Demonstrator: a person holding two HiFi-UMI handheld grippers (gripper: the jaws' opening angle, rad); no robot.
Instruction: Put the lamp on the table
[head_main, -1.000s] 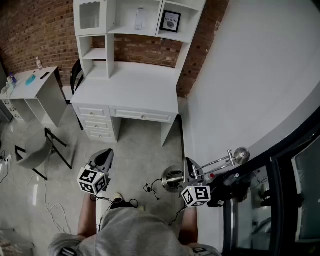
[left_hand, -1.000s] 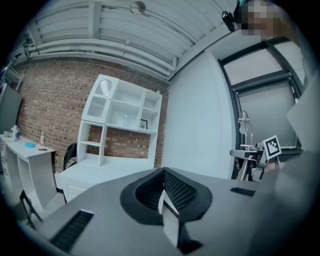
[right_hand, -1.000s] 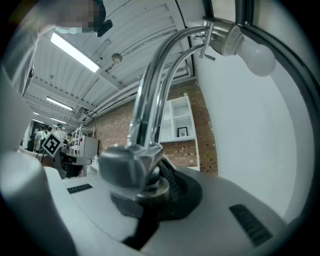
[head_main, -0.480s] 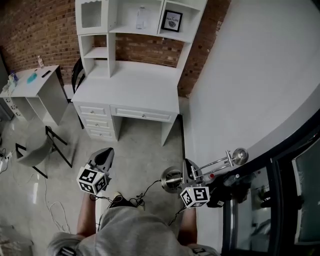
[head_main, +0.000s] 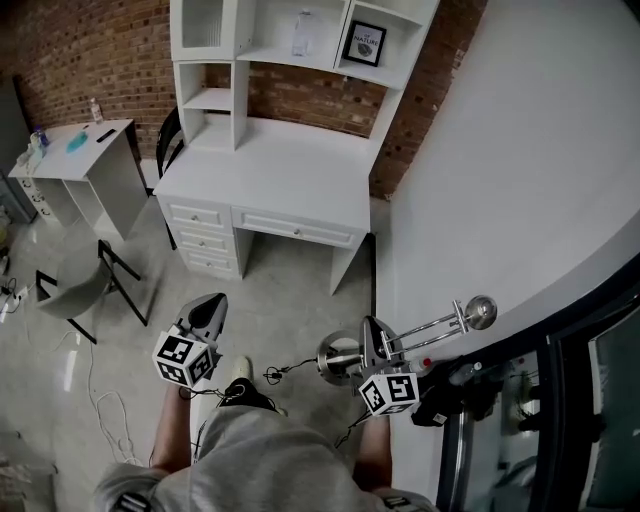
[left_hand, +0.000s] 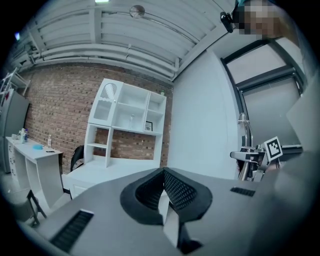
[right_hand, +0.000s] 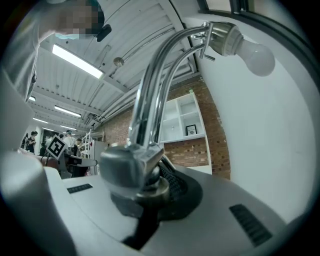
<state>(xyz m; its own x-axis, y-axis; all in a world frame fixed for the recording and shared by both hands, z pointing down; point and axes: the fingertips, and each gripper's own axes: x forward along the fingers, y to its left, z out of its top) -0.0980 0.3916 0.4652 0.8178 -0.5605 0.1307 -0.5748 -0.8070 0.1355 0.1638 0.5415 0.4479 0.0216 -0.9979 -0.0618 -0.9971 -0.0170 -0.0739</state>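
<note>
While right gripper (head_main: 372, 336) fingers clench it, lamp (head_main: 435, 324) seemingly near-level, bulb (head_main: 483, 311) rightward, left gripper (head_main: 210, 308) clenched empty.

Open floor (head_main: 290, 300) leads to the counter (head_main: 270, 170), its top free; a hutch (head_main: 215, 100) stands on its rear, and a wall (head_main: 500, 150) is close on the right.

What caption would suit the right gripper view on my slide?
Right gripper shut on the chrome lamp, bulb above, white shelves beyond.

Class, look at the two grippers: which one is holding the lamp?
The right gripper: its jaws clamp the lamp near its base, while the left gripper is shut on nothing.
</note>
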